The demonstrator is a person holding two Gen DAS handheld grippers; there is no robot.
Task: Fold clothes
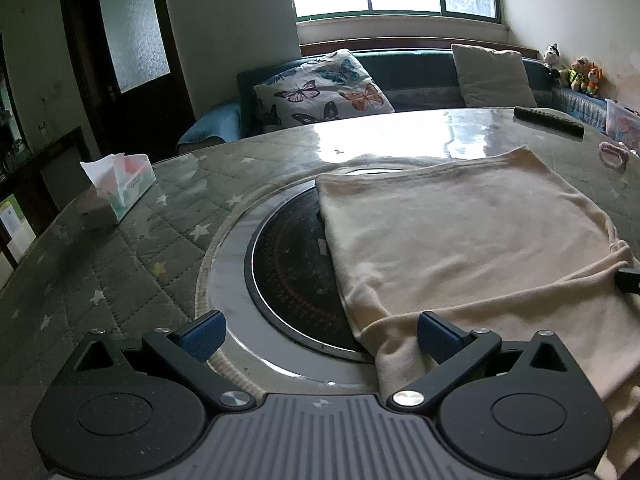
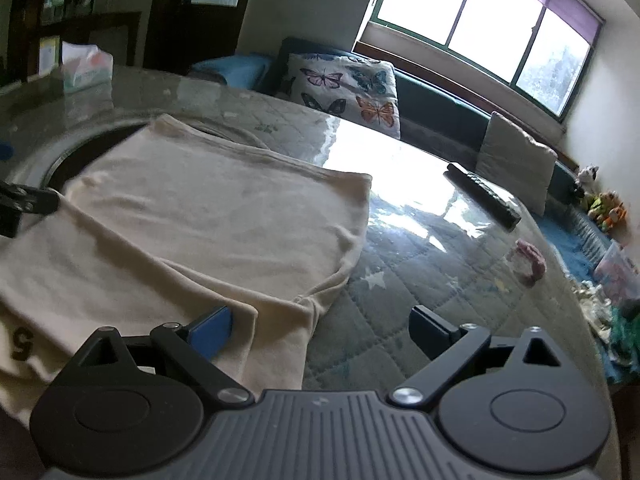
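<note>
The left gripper [image 1: 320, 334] has its fingers [image 1: 202, 334] spread wide and released, with nothing between them. Its right finger rests over the near left edge of the cream garment [image 1: 460, 240], which spreads ahead and to the right of these fingers; the left finger sits above the bare ring of the round hotplate [image 1: 288, 268] sunk in the desk [image 1: 120, 264]. Far left of these fingers stands a tissue box [image 1: 120, 184].

The right gripper [image 2: 322, 334] also has its fingers [image 2: 212, 330] wide apart, gripping nothing. Its left finger lies over the near right corner of the garment, where a folded flap ends; the right finger is above the quilted desk cover, clear of the cloth. The garment lies folded flat ahead and to the left of these fingers. Further ahead and right lie a remote control [image 2: 484, 196] and a pink hair tie [image 2: 530, 262], well apart from the cloth.
</note>
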